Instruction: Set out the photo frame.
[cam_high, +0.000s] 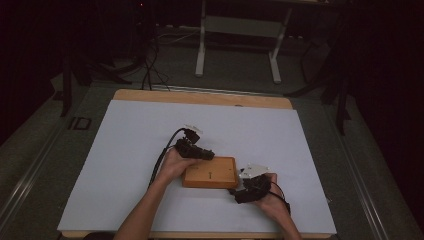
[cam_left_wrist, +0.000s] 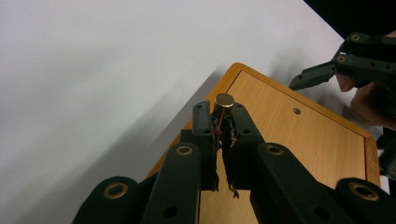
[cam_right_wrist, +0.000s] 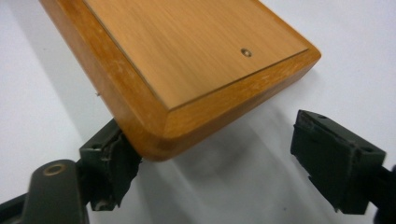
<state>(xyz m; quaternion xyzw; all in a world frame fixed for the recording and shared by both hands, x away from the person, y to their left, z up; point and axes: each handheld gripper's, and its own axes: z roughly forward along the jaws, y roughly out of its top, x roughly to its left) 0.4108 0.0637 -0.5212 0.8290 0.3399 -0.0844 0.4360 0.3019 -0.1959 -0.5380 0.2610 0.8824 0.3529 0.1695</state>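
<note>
Black jaws of our left gripper (cam_left_wrist: 223, 122) fill the foreground of the left gripper view, pinched almost together on a small brass-coloured peg (cam_left_wrist: 224, 101) whose round head stands just past the fingertips; a thin stem seems to run down between the pads, though it is too narrow for us to be sure. Directly beyond and below those tips lies the wooden board (cam_left_wrist: 299, 140), flat on the white table sheet (cam_left_wrist: 93, 70), with a small hole (cam_left_wrist: 296, 111) in its face a little ahead of the peg. We judge the peg to be light, hard and smooth, so it could twist or slip in a loose pinch, and the hold by its stem with the head left free looks like the right one for setting it into a hole. The board looks stiff, fairly heavy for its size and slick on its varnished edges, so it is best steadied by its sides or a corner. Our right gripper (cam_right_wrist: 219, 161) is spread wide with nothing gripped: one pad (cam_right_wrist: 109, 163) sits against the rounded near corner of the board (cam_right_wrist: 196, 51), the other stands well apart over bare sheet.
</note>
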